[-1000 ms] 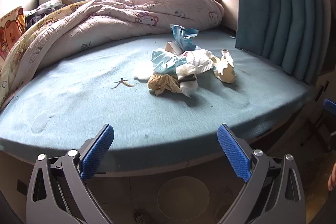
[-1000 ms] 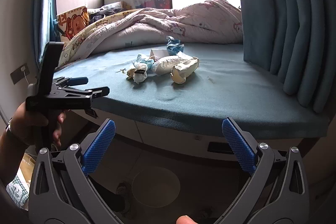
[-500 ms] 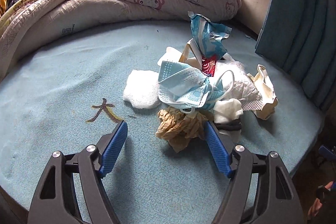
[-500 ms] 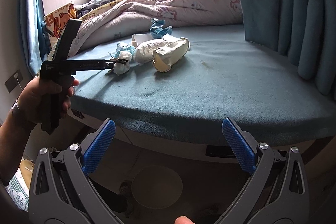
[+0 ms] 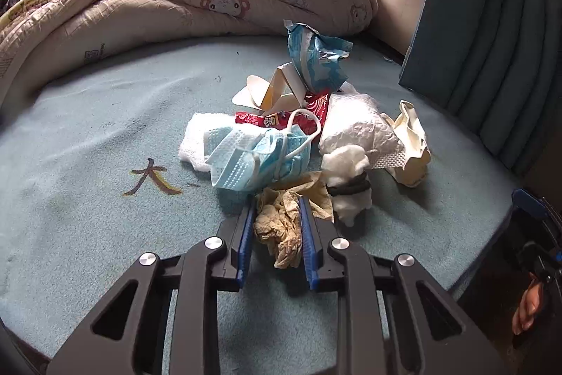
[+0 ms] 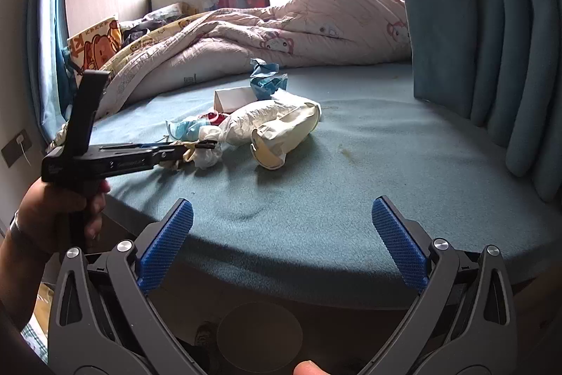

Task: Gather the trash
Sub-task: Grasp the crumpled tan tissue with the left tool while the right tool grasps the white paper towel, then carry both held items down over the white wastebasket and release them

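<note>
A pile of trash lies on the teal bed sheet [image 5: 87, 217]. It holds a blue face mask [image 5: 260, 153], a red wrapper [image 5: 281, 120], a blue packet [image 5: 316, 62], white crumpled paper [image 5: 354, 125], a cotton wad [image 5: 347, 178] and a cream bag [image 5: 411, 143]. My left gripper [image 5: 275, 227] is shut on a crumpled brown tissue [image 5: 281, 220] at the pile's near edge. It shows from the side in the right wrist view [image 6: 196, 148]. My right gripper [image 6: 281, 234] is open and empty, off the bed's front edge.
A rumpled pink quilt [image 5: 175, 2] lies behind the pile. Teal curtains [image 5: 491, 41] hang at the right. A cartoon cushion [image 6: 95, 44] stands at the bed's left end. The bed's front edge [image 6: 316, 269] runs below my right gripper, with floor beneath.
My left gripper moved forward over the bed to the pile and closed on the brown tissue. My right gripper stayed open and shifted slightly closer to the bed.
</note>
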Demonstrator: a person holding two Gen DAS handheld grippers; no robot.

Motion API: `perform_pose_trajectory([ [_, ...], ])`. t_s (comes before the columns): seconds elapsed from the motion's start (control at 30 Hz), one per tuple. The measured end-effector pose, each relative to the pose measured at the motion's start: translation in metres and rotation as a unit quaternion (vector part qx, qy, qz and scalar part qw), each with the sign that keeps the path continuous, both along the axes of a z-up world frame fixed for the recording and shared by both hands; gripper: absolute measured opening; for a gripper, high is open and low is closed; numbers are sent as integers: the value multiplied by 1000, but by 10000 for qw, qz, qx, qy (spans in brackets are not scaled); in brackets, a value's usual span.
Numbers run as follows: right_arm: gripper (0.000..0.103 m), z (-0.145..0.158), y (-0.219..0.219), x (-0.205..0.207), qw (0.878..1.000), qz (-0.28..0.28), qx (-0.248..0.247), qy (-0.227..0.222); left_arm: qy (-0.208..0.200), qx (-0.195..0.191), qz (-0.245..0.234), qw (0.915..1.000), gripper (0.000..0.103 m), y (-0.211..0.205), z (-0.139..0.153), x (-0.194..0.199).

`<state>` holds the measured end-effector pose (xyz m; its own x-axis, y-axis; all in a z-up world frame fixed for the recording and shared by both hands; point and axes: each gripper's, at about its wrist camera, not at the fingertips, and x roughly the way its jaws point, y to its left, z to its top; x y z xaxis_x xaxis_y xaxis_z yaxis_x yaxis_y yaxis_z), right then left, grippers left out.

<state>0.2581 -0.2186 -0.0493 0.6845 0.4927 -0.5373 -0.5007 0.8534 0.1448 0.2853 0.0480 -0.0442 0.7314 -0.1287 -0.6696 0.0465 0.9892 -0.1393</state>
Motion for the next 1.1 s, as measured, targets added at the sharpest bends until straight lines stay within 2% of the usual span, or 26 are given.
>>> perform_pose_trajectory([
  [0.23,98,-6,49,48,9994,-76,-308,138,-180,50,-194,9996,21,7,11,-53],
  [0.33,96,-8,67,80,9981,-197,-264,523,-273,106,-222,9993,21,11,16,-71],
  [0.4,88,-10,74,93,9968,-319,-266,680,-341,143,-196,9991,21,14,20,-80],
  [0.47,80,-16,82,103,9951,-413,-482,763,-371,115,-196,9991,21,19,23,-87],
  [0.53,49,-27,84,113,9929,-425,-458,1009,-387,96,-197,9990,21,22,24,-93],
  [0.6,38,-29,81,112,9938,-502,-321,937,-392,90,-212,9990,21,24,24,-99],
  [0.73,37,-27,71,98,9957,-462,-137,795,-379,46,-201,9991,21,28,21,-110],
  [0.83,37,-16,62,72,9977,-432,-108,517,-406,21,-223,9989,21,29,22,-123],
  [1.1,37,10,45,-44,9996,261,-24,-54,-347,15,-289,9990,21,26,12,-162],
])
